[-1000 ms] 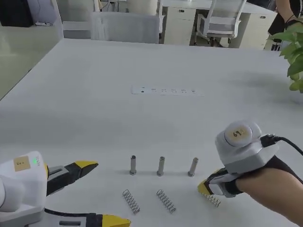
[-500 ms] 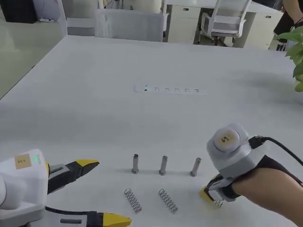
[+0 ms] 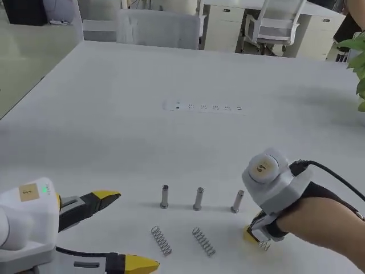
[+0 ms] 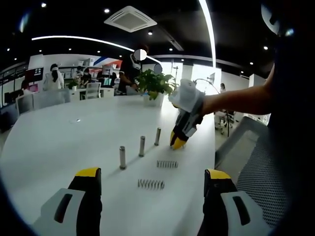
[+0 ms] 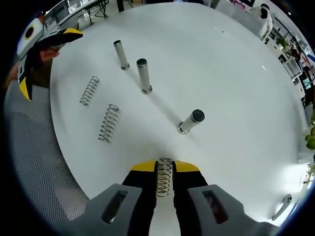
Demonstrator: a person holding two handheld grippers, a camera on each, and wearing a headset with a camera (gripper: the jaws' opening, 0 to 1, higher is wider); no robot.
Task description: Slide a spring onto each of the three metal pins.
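Pins point(image 3: 198, 199) stood bare: right hand-held gripper point(image 5: 164, 165) clamped one spring point(image 5: 164, 181), two springs point(image 3: 161, 240) lay at their six o'clock, left hand-held gripper point(image 4: 152, 173) gaped.

Smooth, dull-sheened metal seen on pins point(image 3: 198, 198); bare coiled metal wire on springs point(image 3: 203, 241). Table point(image 3: 142, 142) finished matt white, smooth. Left gripper point(image 3: 134, 230) shell moulded in grey plastic, tips coated matt yellow.

No lettering or number is clearly legible.

Open table point(image 3: 131, 142) beyond three pins point(image 3: 198, 198)
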